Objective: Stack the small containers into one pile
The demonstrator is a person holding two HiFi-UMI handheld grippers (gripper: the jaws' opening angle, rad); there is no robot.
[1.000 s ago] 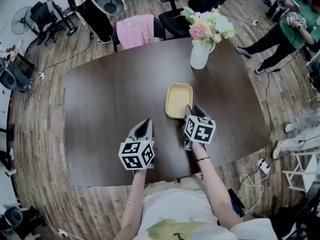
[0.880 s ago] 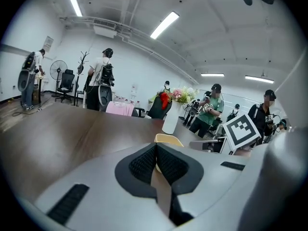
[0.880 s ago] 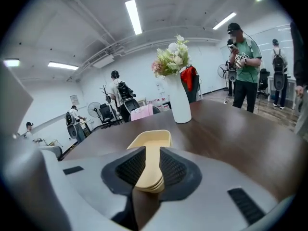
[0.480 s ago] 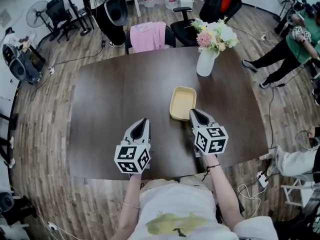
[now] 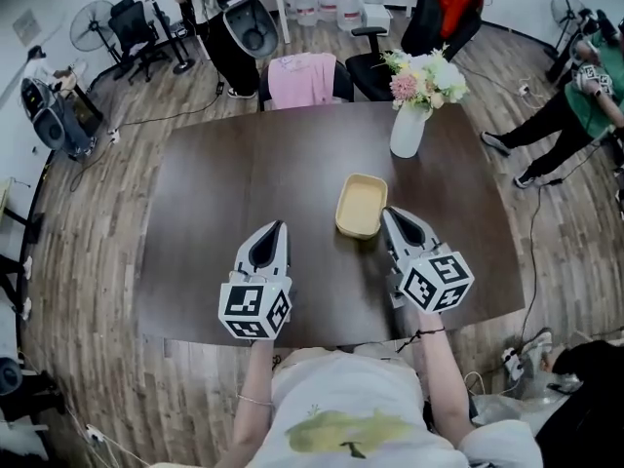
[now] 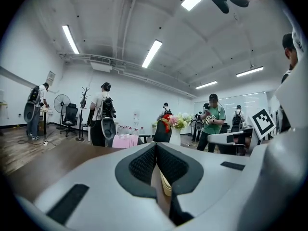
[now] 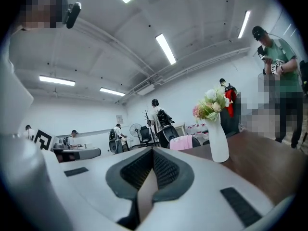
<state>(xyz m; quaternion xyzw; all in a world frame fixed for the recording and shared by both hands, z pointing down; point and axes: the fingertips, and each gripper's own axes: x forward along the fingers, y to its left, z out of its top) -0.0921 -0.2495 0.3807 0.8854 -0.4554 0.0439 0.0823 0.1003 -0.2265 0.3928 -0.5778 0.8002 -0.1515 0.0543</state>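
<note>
The yellow container [image 5: 360,206] sits right of centre on the dark table [image 5: 205,193], well in from every edge. The right gripper [image 5: 392,214] hangs just beside its near right corner; its jaws have just been closing and now meet on nothing. The left gripper [image 5: 277,228], near and to the left, has its jaws together too. A flower vase [image 5: 408,135] stands towards the far right edge. Open tabletop stretches left.

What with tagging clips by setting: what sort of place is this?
Probably an open office or lab workspace: a big dark table with a flower vase, an office chair beside it, strip lights on the ceiling, and several people standing about with equipment.
</note>
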